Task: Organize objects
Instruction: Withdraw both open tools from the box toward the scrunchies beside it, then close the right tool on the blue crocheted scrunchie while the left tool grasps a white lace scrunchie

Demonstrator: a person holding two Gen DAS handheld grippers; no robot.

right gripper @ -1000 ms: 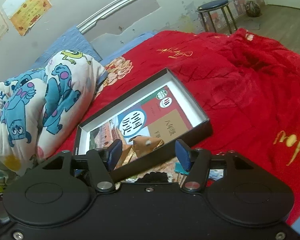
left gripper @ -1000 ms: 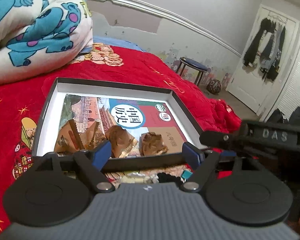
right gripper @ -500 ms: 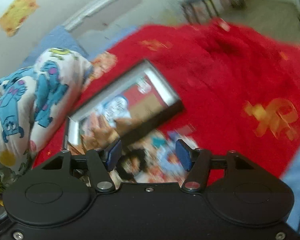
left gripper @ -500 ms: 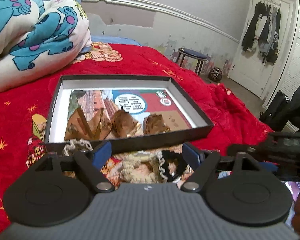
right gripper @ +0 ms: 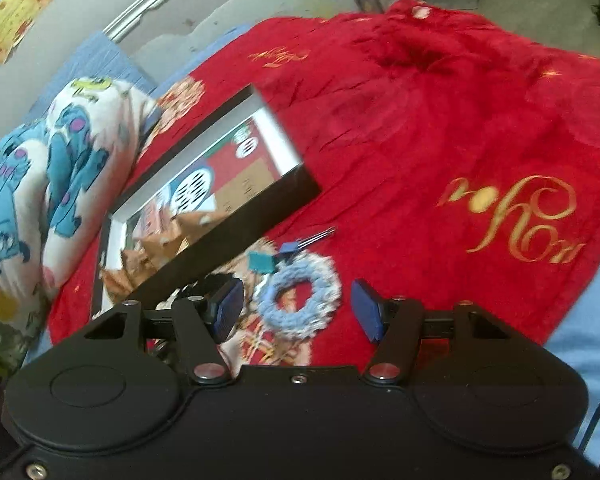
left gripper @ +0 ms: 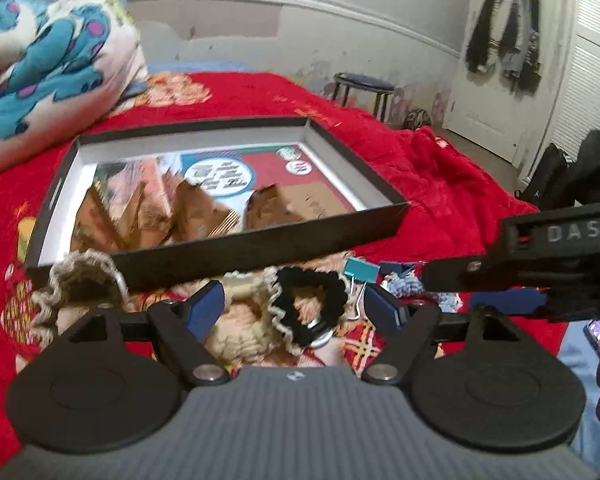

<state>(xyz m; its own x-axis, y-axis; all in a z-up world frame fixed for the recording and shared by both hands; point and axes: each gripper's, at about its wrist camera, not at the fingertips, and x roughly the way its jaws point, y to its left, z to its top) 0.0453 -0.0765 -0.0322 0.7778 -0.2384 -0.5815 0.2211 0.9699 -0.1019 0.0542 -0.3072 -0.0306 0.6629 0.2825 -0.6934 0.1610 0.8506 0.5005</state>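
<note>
The left gripper [left gripper: 294, 306], jaws spread and just narrowing on nothing, is hovering over the black scrunchie [left gripper: 306, 304] lying before the box [left gripper: 236, 248]. The right gripper [right gripper: 296, 310], also spread and empty, is framing the blue scrunchie [right gripper: 298, 294] beside it.

Box wall [left gripper: 260, 248] probably blocks beyond scrunchies [left gripper: 308, 304]

Red blanket [right gripper: 440, 128], black scrunchie [left gripper: 308, 300], pale blue scrunchie [right gripper: 300, 296], teal binder clip [left gripper: 362, 269]
</note>
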